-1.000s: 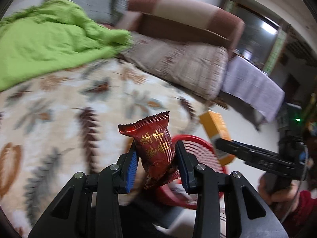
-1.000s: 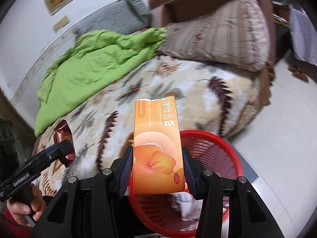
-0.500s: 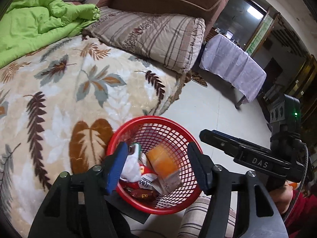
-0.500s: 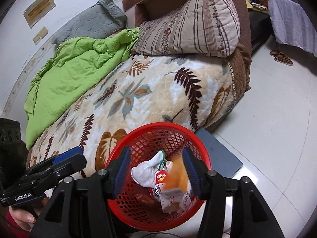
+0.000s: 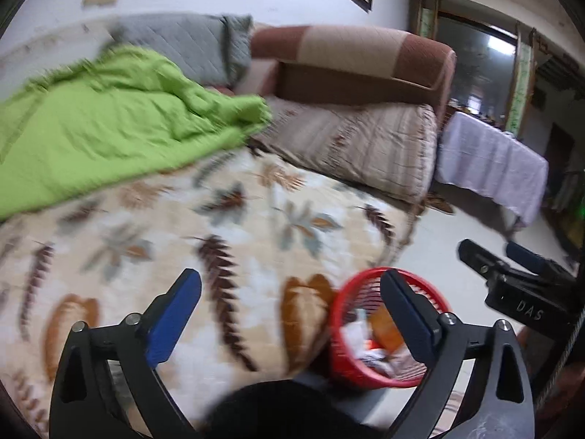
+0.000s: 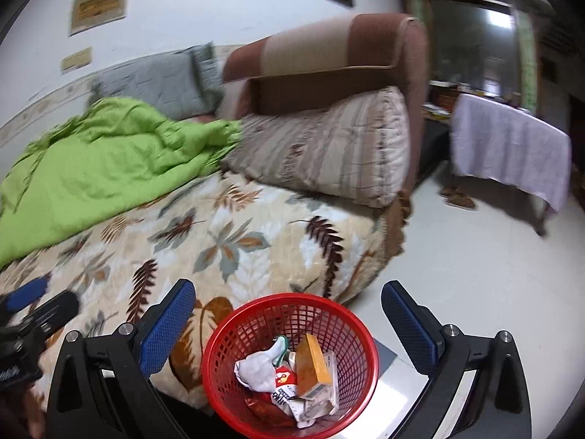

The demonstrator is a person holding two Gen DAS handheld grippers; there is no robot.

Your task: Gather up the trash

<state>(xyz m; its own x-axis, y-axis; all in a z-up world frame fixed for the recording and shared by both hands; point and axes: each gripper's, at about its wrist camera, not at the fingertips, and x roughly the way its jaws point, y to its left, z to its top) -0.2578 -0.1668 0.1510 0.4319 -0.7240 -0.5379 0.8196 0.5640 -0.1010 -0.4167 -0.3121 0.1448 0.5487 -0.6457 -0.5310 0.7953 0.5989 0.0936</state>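
A red mesh basket (image 6: 219, 333) stands on the floor by the bed's edge. In it lie an orange box (image 6: 314, 366), a crumpled white paper (image 6: 256, 366) and other wrappers. My right gripper (image 6: 288, 291) hovers above the basket, its jaws opening wide with nothing between them. My left gripper (image 5: 290, 285) is over the bed's edge, jaws also opening and empty; the basket (image 5: 351, 292) sits low to its right, with the orange box (image 5: 387, 329) inside. The right gripper (image 5: 512, 278) shows at that view's right edge, and the left gripper (image 6: 40, 307) at the other view's left edge.
A leaf-patterned blanket (image 6: 237, 241) covers the bed, with a green quilt (image 6: 102, 168) and a striped pillow (image 6: 329, 153) further back. A brown headboard (image 6: 329, 58) rises behind. A cloth-covered table (image 6: 512, 146) and slippers (image 6: 457, 197) stand on the pale floor.
Both grippers let go of the red snack wrapper and the orange box, which now lie in the basket. Both jaws have spread wide, and both views have tilted up toward the bed.
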